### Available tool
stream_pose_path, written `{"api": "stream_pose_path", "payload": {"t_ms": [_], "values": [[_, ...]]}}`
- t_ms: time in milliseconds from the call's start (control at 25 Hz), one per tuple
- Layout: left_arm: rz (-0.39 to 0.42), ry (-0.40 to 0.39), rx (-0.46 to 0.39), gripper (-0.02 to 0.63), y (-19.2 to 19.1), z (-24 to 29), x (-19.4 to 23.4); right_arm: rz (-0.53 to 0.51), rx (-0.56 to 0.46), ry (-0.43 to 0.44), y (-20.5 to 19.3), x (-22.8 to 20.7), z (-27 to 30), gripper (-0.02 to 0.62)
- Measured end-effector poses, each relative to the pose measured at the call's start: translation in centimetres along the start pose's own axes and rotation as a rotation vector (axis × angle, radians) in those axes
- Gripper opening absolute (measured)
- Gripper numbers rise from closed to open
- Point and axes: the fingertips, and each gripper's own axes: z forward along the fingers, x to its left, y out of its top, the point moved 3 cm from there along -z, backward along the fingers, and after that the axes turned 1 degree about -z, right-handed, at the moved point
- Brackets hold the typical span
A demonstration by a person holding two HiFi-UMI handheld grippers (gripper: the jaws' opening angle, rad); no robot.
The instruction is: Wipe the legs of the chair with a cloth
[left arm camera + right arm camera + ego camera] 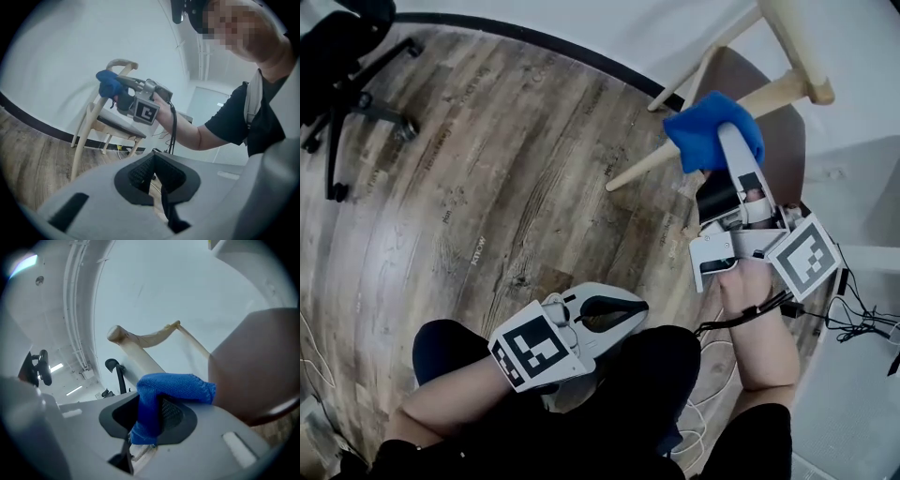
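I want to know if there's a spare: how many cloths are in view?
1. The blue cloth is clamped in the right gripper, beside a leg of the wooden chair. Others could be hidden out of frame.

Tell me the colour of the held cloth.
Blue; the cloth shows best in the right gripper view.

The right gripper (729, 142) holds a blue cloth (698, 131) at a pale chair leg (639, 170) above the plank floor (506, 169).

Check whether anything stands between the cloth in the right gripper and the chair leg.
Nothing visible does. The right gripper is shut on the blue cloth, which is right up at the pale wooden chair leg with no object between them. The left gripper is shut and well aside.
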Motion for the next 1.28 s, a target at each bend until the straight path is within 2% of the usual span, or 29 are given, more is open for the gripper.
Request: {"api": "stream_pose_path", "payload": {"t_ms": [280, 720, 960, 1040, 1120, 1280], "values": [[0.013, 0.001, -0.016, 0.006, 0.5, -0.4, -0.6, -0.137, -0.104, 0.064, 6.4, 5.4, -0.8, 0.098], [-0.007, 0.031, 0.024, 0.006, -0.4, 0.8, 1.8, -0.163, -0.09, 0.113, 6.5, 5.3, -0.6, 0.098], [-0.032, 0.051, 0.044, 0.006, -1.3, 3.8, 3.0, -0.192, -0.146, 0.113, 8.5, 3.2, -5.4, 0.098], [-0.031, 0.067, 0.035, 0.006, -1.3, 5.0, 3.8, -0.272, -0.171, 0.101, 9.6, 2.5, -7.5, 0.098], [-0.03, 0.088, 0.037, 0.006, -1.5, 6.4, 4.7, -0.396, -0.202, 0.071, 10.8, 1.6, -9.9, 0.098], [-0.051, 0.115, 0.04, 0.006, -2.0, 8.8, 6.3, -0.598, -0.281, -0.04, 12.0, -0.7, -16.0, 0.098]]}}
